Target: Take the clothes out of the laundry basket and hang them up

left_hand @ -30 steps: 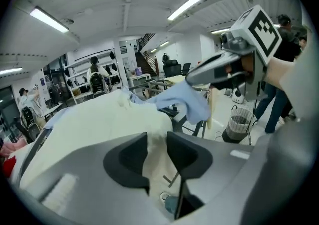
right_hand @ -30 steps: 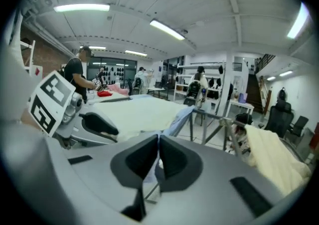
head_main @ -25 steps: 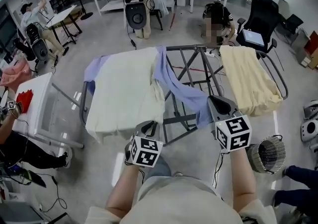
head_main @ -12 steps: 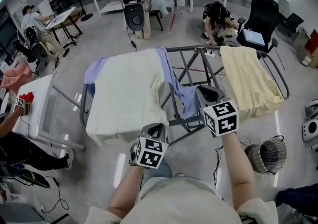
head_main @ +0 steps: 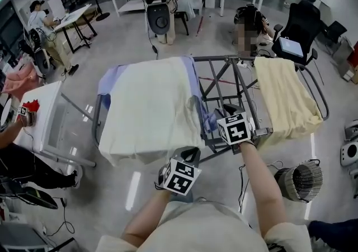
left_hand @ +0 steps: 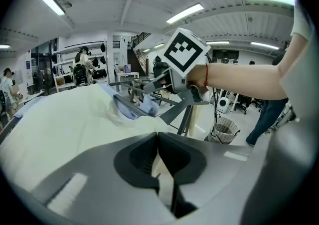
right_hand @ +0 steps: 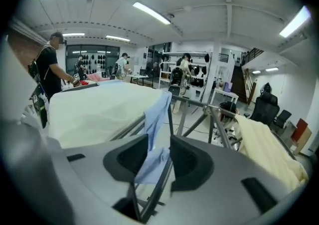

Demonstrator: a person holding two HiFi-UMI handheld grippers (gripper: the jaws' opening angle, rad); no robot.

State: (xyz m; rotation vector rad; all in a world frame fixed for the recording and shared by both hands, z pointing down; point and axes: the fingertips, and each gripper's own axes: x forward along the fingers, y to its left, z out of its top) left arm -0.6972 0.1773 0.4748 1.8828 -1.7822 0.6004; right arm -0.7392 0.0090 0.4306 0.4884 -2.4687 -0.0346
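Blue cloth (right_hand: pixel 154 112) hangs over a bar of the drying rack (head_main: pixel 238 77), just beside the cream cloth (head_main: pixel 146 105) spread over the rack's left side; the right gripper (right_hand: pixel 159 154) has just been opening its jaws, and the blue cloth hangs loose between them. Left gripper (left_hand: pixel 157 141) is closed tight on the cream cloth's near edge; a yellow cloth (head_main: pixel 285 97) drapes the rack's right end.

The right gripper (right_hand: pixel 159 151) has come down to the rack (head_main: pixel 238 80), and its jaws have just been opening. The blue cloth (head_main: pixel 208 118) was pulled out long toward it before. Now it hangs loose and bunched between those jaws, not pinched. The left gripper (left_hand: pixel 158 151) has slid forward to the near edge of the cream cloth (head_main: pixel 148 105) and closed on it.
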